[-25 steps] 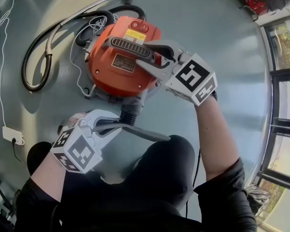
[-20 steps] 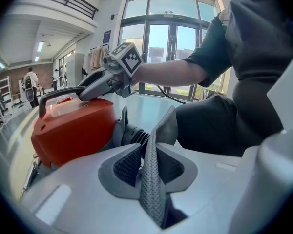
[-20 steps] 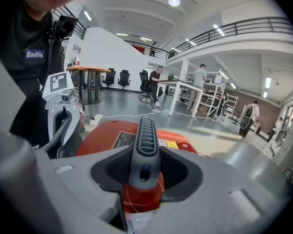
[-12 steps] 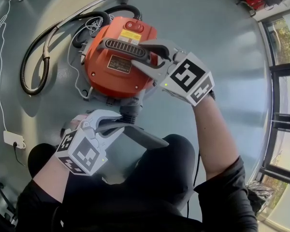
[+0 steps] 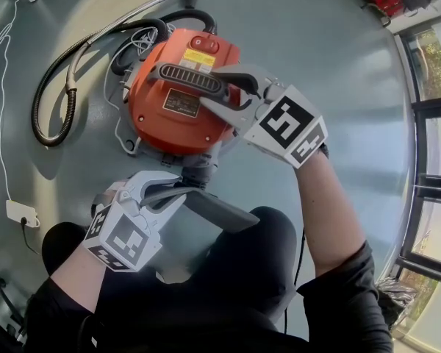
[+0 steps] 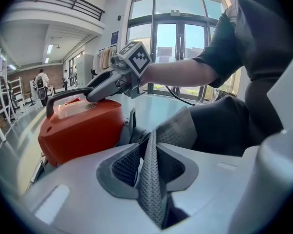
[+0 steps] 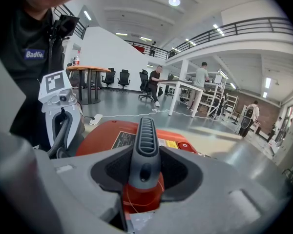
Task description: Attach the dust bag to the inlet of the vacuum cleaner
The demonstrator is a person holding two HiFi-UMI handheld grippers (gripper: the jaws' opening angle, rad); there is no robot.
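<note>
The orange vacuum cleaner stands on the floor with its grey inlet facing me. My right gripper is shut on its black ribbed handle, which fills the gap between the pads in the right gripper view. Just in front of the inlet, my left gripper pinches the grey mesh dust bag. Its jaws have just been opening a little, and the fabric is still squeezed between the pads. The bag's free end lies toward my knee.
A black corrugated hose and a metal tube curl round the cleaner's left and far sides. A white cord leads to a power block at left. My dark-trousered knee is just below the bag. Window frames run along the right.
My left gripper has shifted slightly and rolled a little with the bag still in it. The right gripper has stayed on the handle.
</note>
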